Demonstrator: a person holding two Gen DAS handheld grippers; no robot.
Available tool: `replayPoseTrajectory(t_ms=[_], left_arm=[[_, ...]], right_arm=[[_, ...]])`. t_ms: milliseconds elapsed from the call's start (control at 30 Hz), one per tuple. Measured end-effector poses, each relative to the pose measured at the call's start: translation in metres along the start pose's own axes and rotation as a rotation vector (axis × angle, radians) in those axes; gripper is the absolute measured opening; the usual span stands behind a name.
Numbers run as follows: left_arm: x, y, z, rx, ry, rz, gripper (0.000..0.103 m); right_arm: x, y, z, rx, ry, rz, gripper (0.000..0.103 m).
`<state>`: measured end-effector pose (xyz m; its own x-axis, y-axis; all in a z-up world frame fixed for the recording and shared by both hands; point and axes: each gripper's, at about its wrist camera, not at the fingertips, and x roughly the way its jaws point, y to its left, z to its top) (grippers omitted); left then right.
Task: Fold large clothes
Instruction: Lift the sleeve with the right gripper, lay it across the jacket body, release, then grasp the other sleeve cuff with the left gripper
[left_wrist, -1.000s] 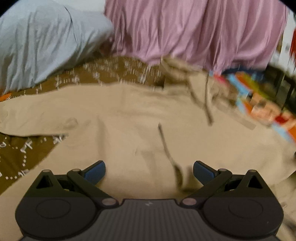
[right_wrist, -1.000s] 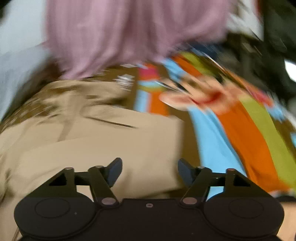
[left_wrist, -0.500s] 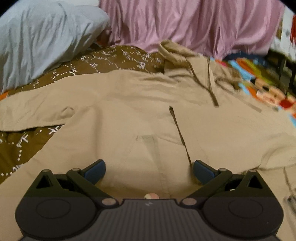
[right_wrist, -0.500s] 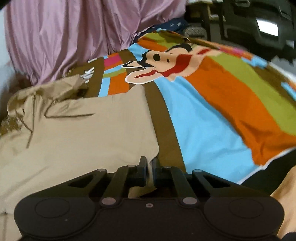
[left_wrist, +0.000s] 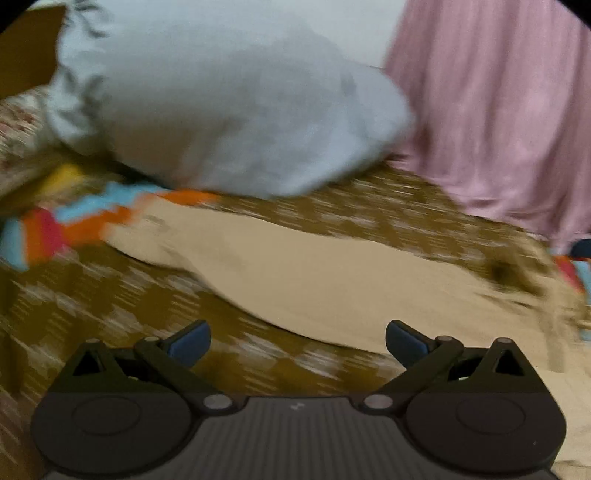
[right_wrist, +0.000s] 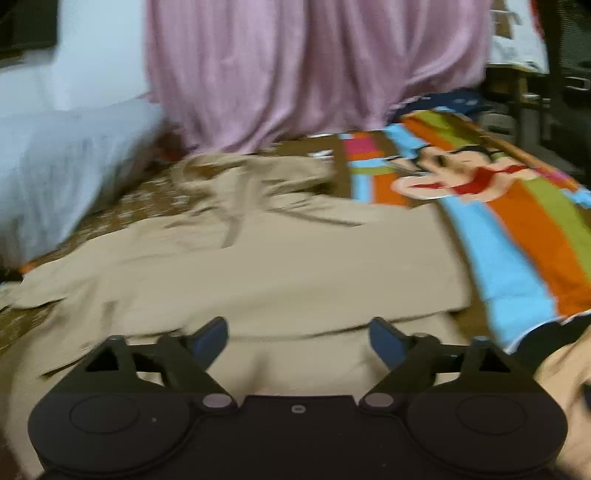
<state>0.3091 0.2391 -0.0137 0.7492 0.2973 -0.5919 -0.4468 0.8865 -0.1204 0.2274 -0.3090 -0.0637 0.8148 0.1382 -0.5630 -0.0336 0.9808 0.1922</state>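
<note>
A large beige hooded jacket (right_wrist: 280, 266) lies spread on the bed, hood toward the pink curtain. Its right sleeve looks folded across the body, with the cuff edge just ahead of my right gripper (right_wrist: 297, 336), which is open and empty above the lower body of the jacket. In the left wrist view the jacket's left sleeve (left_wrist: 314, 273) stretches across the brown patterned bedspread (left_wrist: 110, 317). My left gripper (left_wrist: 297, 339) is open and empty, over the bedspread just short of the sleeve. Both views are blurred by motion.
A pale blue pillow (left_wrist: 229, 110) lies at the head of the bed, also in the right wrist view (right_wrist: 55, 162). A pink curtain (right_wrist: 314, 66) hangs behind. A striped cartoon blanket (right_wrist: 498, 221) covers the bed's right side. Dark furniture (right_wrist: 561, 92) stands at far right.
My right gripper was shut on the jacket's sleeve edge half a second ago; it is now open and has swung left over the jacket. My left gripper has swung left toward the left sleeve.
</note>
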Motion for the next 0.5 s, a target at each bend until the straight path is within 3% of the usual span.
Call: replayPoseTrajectory(t_ms=[100,167,267,500], left_arm=[[0.016,0.06,0.02,0.036,-0.101,0.157,0.103],[0.03,0.095,0.031,-0.007,-0.135,0.192,0.103],[0.063,0.134,0.051,-0.1,-0.084,0.186,0.101],[0.13,0.188,0.061,-0.394,0.06,0.161,0.08]], right_arm=[[-0.001,0.026,-0.013,-0.051,-0.025,0.067,0.102],[0.002,0.036,-0.019,-0.07,-0.03,0.073,0.102],[0.01,0.044,-0.028,-0.085,-0.011,0.072,0.102],[0.031,0.031,-0.044,-0.013,0.066,0.053,0.102]])
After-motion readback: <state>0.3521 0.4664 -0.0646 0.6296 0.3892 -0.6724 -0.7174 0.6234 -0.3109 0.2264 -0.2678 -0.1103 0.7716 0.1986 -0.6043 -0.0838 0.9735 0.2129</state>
